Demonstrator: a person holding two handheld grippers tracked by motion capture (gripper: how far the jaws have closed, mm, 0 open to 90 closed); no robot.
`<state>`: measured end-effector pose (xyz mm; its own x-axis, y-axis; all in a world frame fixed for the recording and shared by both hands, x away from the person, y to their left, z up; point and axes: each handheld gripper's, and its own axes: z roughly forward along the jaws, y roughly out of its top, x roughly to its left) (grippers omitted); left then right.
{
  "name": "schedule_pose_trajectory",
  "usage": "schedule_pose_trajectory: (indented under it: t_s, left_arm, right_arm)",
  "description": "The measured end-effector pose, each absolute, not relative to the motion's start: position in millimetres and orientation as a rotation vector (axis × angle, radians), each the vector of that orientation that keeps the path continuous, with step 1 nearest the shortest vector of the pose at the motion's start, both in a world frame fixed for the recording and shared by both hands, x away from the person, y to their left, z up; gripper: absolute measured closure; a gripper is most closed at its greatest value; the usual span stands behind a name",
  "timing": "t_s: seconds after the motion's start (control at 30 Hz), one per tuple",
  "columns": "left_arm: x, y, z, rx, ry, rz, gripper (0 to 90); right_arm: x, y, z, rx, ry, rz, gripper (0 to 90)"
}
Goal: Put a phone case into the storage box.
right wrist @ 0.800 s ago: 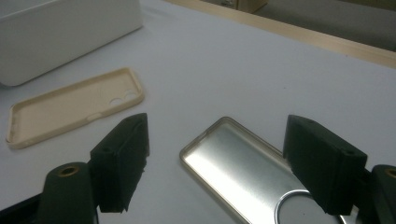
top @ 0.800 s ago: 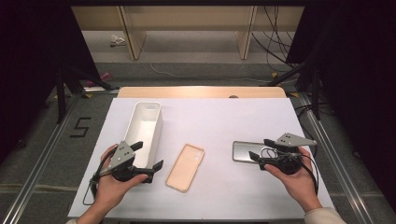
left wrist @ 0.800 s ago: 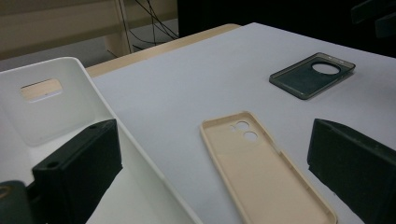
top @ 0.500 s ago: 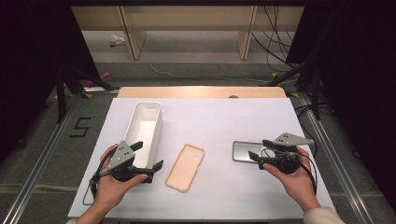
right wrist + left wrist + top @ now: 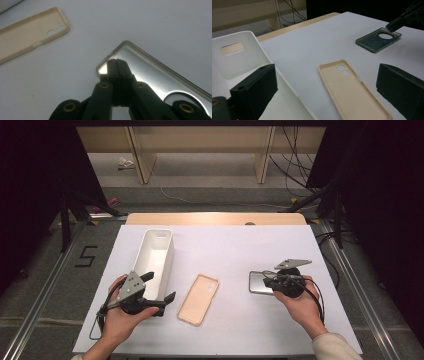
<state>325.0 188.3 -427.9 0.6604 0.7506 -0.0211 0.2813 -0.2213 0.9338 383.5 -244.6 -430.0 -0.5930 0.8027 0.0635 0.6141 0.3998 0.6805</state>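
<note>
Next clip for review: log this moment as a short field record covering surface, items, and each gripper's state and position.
surface: table with a white cover
items: white bin, beige phone case, grey phone case
beige phone case: lies open side up, between the bin and the grey case
left gripper: jaws open, empty, beside the bin's near end
right gripper: jaws shut together, tips over a corner of the grey phone case; grip on its edge cannot be told
hands: left hand, right hand

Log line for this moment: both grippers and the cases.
left gripper: open, beside white bin | right gripper: shut, tips over grey case | beige case: flat, untouched
</note>
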Motion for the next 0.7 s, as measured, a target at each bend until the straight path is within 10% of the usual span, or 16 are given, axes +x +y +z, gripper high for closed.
schedule_pose_trajectory:
  t_s: [0.7]
  left_arm:
    - [325,189,-428,1.794,0.823,0.539,3.5]
  right_arm:
    - [419,-205,-460,1.377,2.518,0.746,90.0]
